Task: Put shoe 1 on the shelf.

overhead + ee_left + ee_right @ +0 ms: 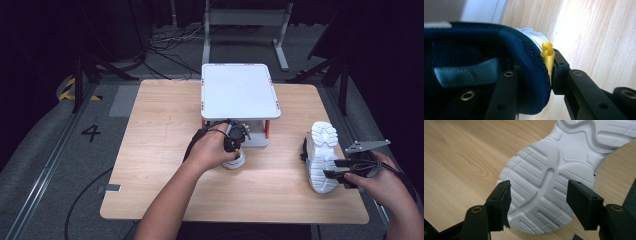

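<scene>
So the left tongs are clamped on the padded heel collar of a dark navy shoe, one jaw inside the opening and the other outside, pinching the yellow pull loop against the collar. In the high view the left tongs sit under the person's left hand, and that shoe is mostly hidden by it; just a bit of white sole pokes out. It's around the middle of the bench, just in front of the white tray stand that sits at the far edge.

The right tongs are open, jaws spread on either side of the heel end of the second shoe's chunky white sole. Can't tell whether the pads actually touch it, but they aren't squeezing it. From above, the second shoe lies on its side near the right edge of the bench, sole facing up toward the camera, toe pointing to the far side. The right tongs come at it from the near right corner, held by the right hand, with the grey three-cornered plate on top.

The two shoes are well apart.
</scene>
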The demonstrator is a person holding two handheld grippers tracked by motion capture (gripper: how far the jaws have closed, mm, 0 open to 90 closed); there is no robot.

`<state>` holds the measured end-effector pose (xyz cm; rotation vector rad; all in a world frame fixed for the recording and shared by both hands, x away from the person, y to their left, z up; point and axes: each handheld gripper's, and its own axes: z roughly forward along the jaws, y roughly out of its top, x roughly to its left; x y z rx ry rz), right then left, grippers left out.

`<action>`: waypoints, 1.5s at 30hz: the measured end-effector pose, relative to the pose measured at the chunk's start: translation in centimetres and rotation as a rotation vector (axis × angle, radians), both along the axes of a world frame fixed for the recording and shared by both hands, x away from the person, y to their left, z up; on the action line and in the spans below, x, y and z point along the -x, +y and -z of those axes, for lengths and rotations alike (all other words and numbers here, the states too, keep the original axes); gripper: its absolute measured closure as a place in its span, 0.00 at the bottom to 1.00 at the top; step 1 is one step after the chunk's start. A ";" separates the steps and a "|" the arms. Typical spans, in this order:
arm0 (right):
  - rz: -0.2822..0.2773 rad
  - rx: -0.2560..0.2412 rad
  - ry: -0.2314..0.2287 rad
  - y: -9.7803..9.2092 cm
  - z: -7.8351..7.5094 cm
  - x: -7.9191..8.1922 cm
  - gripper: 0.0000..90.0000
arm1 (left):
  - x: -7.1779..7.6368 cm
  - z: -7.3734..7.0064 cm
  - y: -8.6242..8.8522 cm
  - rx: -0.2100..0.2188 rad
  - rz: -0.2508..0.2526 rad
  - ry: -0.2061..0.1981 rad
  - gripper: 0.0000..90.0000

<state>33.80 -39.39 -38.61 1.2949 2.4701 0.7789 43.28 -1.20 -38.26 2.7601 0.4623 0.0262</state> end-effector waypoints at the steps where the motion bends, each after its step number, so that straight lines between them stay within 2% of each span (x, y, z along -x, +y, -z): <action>1: -0.006 -0.003 -0.002 0.1 0.0 -0.1 0.41 | 0.0 0.0 0.2 0.007 -0.014 -0.002 0.80; 4: -0.012 0.002 0.001 0.3 0.0 -0.4 0.41 | 0.0 -0.2 1.2 0.031 -0.057 -0.010 0.77; 6: -0.022 -0.001 -0.004 0.5 -0.1 -0.6 0.41 | 0.1 -0.2 2.4 0.072 -0.132 -0.011 0.74; 7: -0.022 -0.001 -0.004 0.5 -0.1 -0.6 0.41 | 0.1 -0.2 2.4 0.072 -0.132 -0.011 0.73; 10: -0.047 -0.016 -0.006 0.8 -0.3 -0.9 0.41 | 0.5 -0.3 3.6 0.102 -0.203 0.000 0.71; 11: -0.060 -0.017 -0.011 1.1 -0.5 -1.1 0.41 | 0.8 -0.3 3.9 0.108 -0.227 -0.007 0.68; 13: -0.070 -0.017 -0.015 1.3 -0.6 -1.4 0.41 | 1.0 -0.3 4.0 0.109 -0.240 -0.008 0.61; 14: -0.070 -0.017 -0.015 1.3 -0.6 -1.4 0.41 | 1.1 -0.3 4.0 0.117 -0.266 -0.014 0.61; 15: -0.075 -0.018 -0.020 1.4 -0.6 -1.5 0.41 | 1.4 -0.6 4.2 0.156 -0.292 -0.035 0.57; 18: -0.092 -0.018 -0.020 2.0 -0.7 -2.0 0.41 | 2.3 -1.8 4.8 0.224 -0.323 -0.079 0.53; 19: -0.102 -0.017 -0.023 2.2 -0.7 -2.2 0.41 | 2.9 -2.4 5.0 0.233 -0.331 -0.097 0.52; 20: -0.107 -0.015 -0.021 2.4 -0.7 -2.4 0.41 | 3.3 -2.8 5.1 0.236 -0.341 -0.098 0.53; 22: -0.120 -0.016 -0.023 2.6 -0.7 -2.7 0.41 | 4.5 -3.7 5.4 0.209 -0.356 -0.060 0.61; 23: -0.121 -0.016 -0.020 2.7 -0.7 -2.8 0.41 | 5.3 -4.1 5.6 0.178 -0.363 -0.020 0.67; 25: -0.135 -0.016 -0.016 3.1 -0.7 -3.2 0.41 | 6.2 -4.3 6.0 0.126 -0.377 0.012 0.68; 28: -0.153 -0.016 -0.021 3.5 -0.8 -3.4 0.41 | 6.8 -4.0 6.5 0.048 -0.403 0.023 0.69; 30: -0.166 -0.018 -0.028 3.8 -0.9 -3.6 0.41 | 6.6 -3.1 7.0 0.026 -0.418 0.070 0.70; 32: -0.171 -0.021 -0.028 4.0 -1.0 -3.7 0.41 | 6.4 -2.6 7.1 0.013 -0.427 0.086 0.71; 35: -0.176 -0.020 -0.026 4.2 -0.9 -3.9 0.41 | 5.6 -1.2 7.2 -0.023 -0.435 0.130 0.72; 41: -0.168 -0.019 -0.024 3.9 -0.8 -3.8 0.41 | 4.3 0.8 6.3 -0.027 -0.439 0.174 0.75; 45: -0.160 -0.020 -0.021 3.7 -0.8 -3.5 0.41 | 3.2 1.2 5.7 -0.027 -0.400 0.158 0.91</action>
